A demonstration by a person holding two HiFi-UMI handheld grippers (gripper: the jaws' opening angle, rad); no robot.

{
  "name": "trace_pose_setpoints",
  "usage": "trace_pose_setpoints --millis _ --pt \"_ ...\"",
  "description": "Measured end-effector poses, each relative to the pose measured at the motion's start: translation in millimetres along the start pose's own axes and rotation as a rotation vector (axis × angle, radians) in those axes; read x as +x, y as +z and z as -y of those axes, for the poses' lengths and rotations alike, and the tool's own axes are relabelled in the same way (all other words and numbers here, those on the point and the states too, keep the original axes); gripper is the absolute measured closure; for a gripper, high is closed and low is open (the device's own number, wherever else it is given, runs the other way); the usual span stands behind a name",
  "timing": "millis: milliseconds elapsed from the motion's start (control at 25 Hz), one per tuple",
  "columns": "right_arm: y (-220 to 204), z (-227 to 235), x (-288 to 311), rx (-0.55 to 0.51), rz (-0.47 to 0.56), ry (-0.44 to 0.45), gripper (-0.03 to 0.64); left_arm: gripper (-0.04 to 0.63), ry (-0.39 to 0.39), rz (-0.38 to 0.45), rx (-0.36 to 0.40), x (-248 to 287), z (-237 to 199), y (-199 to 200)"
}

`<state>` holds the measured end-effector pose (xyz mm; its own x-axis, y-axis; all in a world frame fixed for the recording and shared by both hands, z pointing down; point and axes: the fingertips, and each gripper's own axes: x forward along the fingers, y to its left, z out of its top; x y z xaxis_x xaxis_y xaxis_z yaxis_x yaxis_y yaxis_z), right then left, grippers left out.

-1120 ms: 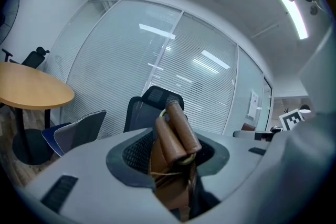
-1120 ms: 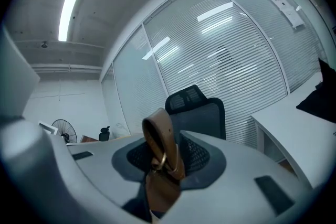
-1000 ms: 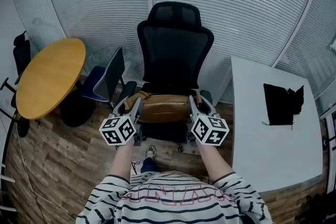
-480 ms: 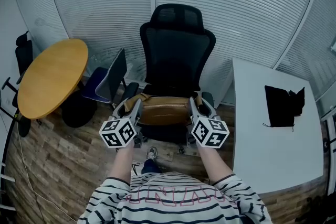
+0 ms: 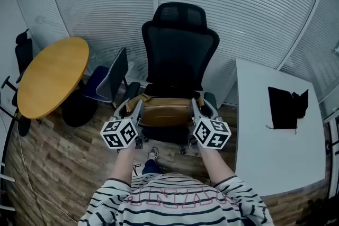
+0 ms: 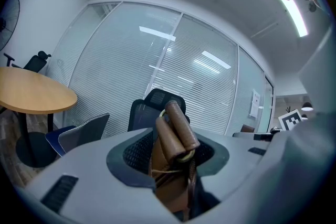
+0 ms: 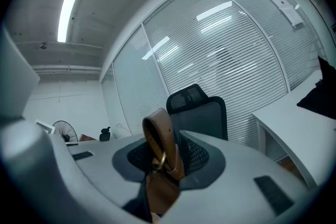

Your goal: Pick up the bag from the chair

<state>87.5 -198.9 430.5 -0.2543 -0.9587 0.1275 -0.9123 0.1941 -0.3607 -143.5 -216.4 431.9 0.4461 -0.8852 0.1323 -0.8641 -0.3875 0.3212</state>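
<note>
Bag (image 5: 167, 110), brown leather, slung between both grippers over the front of the seat of the black mesh chair (image 5: 180, 50), at 12 o'clock from the person; resting on the seat or lifted off it, impossible to tell. Left gripper (image 5: 132, 106) at the bag's 9 o'clock end, jaws pinching a rolled brown handle (image 6: 178, 126) with a metal ring. Right gripper (image 5: 199, 106) at the 3 o'clock end, jaws clamped on a flat strap loop (image 7: 167, 147), likewise ringed. Both held near level, side by side, marker cubes toward the striped shirt (image 5: 180, 204). Round wooden table (image 5: 50, 77) at 10 o'clock, a blue-grey chair (image 5: 108, 79) just beside it. White desk (image 5: 275, 140) at 3 o'clock, a dark folded item (image 5: 286, 107) lying on it. Closed blinds (image 5: 254, 8) behind the mesh chair at 12 o'clock.
</note>
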Motion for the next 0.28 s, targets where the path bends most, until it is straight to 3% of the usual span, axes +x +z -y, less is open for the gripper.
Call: trace_pose_setpoints --millis 280 --pt "-3 0 15 0.001 -0.008 -0.006 0.489 0.407 0.003 -0.003 0.000 10 -10 1"
